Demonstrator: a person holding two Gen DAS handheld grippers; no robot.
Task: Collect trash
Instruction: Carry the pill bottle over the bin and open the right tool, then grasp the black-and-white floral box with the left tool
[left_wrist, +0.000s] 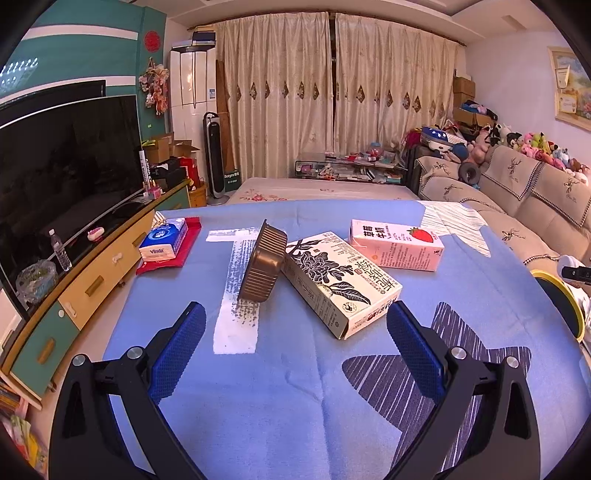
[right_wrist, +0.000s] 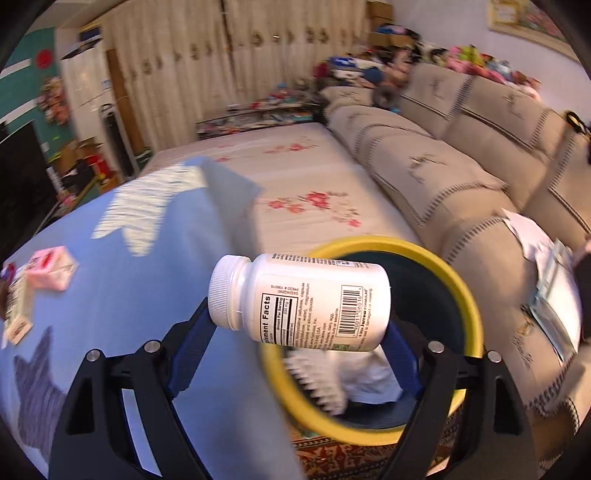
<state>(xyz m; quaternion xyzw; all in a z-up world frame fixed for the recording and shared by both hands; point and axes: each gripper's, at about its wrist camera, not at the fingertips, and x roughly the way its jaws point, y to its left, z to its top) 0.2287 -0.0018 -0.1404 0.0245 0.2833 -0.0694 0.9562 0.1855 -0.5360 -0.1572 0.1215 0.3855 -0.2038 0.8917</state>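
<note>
Blue cloth covers the surface (left_wrist: 280, 406). Left gripper (left_wrist: 295, 321) hovers with fingers apart and empty, short of a floral carton (left_wrist: 340, 280); a brown ribbed tray (left_wrist: 263, 266) leans against it, strawberry milk carton (left_wrist: 397, 245) beyond. Right gripper (right_wrist: 299, 328) fingers clamp a white supplement bottle (right_wrist: 299, 301) sideways above the yellow-rimmed bin (right_wrist: 469, 295) off the surface's right edge.

We see a capped white supplement bottle (right_wrist: 301, 302) lying sideways above a yellow-rimmed bin (right_wrist: 465, 291); three cartons and trays elsewhere.
</note>
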